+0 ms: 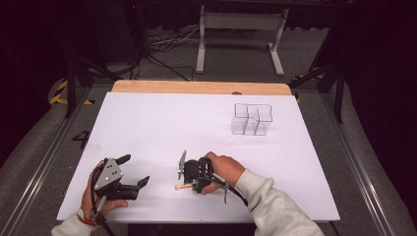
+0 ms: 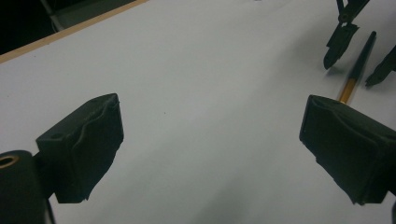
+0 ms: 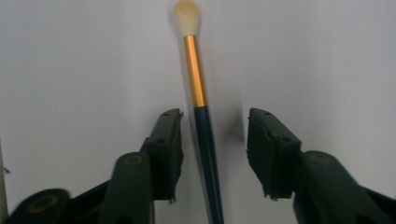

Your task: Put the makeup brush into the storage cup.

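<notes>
A slim brush [image 3: 196,79] lies flat on the white table [image 1: 162,123]; it has a dark handle, a gold ferrule and a cream tuft. My right gripper [image 3: 215,115] straddles the dark handle, jaws on either side, with a gap still showing on the right side, so it is open around the brush. In the high view that gripper [image 1: 193,181] sits low at the table's front centre, the brush [image 1: 180,186] poking out to its left. My left gripper [image 1: 135,169] rests at the front left, jaws spread wide and empty [image 2: 210,105]. The left gripper view has the brush [image 2: 359,65] at the upper right.
A clear plastic organiser [image 1: 251,119] with several compartments stands at the back right of the table. A wooden strip [image 1: 196,87] runs along the far edge. White tabletop stretches between the grippers and the organiser.
</notes>
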A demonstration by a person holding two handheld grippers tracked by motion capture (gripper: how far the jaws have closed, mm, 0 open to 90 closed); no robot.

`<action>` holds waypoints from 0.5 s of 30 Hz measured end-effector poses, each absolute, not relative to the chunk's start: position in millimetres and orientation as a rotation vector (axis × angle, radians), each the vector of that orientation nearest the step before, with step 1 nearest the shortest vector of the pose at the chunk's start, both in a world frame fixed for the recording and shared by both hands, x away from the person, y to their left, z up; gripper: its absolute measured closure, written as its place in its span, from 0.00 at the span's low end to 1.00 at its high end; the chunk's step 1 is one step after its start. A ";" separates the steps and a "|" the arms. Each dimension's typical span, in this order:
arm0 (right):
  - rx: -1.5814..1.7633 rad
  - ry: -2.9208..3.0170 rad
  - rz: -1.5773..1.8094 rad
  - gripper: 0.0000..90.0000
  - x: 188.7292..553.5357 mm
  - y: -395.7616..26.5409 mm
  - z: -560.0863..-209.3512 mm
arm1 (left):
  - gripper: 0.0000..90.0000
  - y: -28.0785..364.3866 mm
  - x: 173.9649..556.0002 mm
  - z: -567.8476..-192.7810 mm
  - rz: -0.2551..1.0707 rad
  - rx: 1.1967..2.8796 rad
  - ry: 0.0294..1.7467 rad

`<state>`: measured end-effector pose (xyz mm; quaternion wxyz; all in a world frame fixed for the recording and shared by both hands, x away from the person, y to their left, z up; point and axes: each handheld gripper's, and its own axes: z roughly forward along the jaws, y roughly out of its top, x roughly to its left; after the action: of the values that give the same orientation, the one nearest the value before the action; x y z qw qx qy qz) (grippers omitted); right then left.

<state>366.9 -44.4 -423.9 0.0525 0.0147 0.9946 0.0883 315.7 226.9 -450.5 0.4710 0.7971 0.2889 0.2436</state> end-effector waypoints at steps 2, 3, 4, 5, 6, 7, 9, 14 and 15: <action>0.049 3.052 0.269 0.75 367.3 -43.9 -423.4 | 0.08 226.9 316.0 -450.7 0.593 1.954 0.705; 0.056 3.073 0.268 0.79 367.6 -43.9 -423.7 | 0.08 227.0 316.1 -450.8 0.591 1.952 0.706; 0.065 3.085 0.266 0.83 367.8 -44.0 -423.5 | 0.08 227.0 316.3 -450.7 0.593 1.952 0.705; 0.060 3.090 0.259 0.87 367.5 -44.0 -423.3 | 0.08 226.7 316.1 -450.8 0.593 1.954 0.705; 0.058 3.100 0.260 0.91 367.0 -44.2 -423.4 | 0.08 226.8 315.9 -450.8 0.592 1.955 0.706; 0.055 3.105 0.252 0.93 366.9 -44.6 -423.0 | 0.08 226.9 315.8 -450.7 0.592 1.955 0.705; 0.052 3.102 0.255 0.93 366.6 -44.9 -423.0 | 0.08 227.0 316.1 -450.8 0.594 1.954 0.707; 0.064 3.067 0.319 0.93 363.9 -54.0 -423.1 | 0.08 227.1 316.4 -451.0 0.587 1.954 0.706; 0.090 3.049 0.332 0.93 363.5 -57.2 -422.3 | 0.08 227.0 316.5 -451.0 0.586 1.955 0.707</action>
<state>363.5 -57.2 -422.3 0.0365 0.0293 0.9930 0.1081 316.5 227.0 -451.0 0.4713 0.7983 0.2886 0.2394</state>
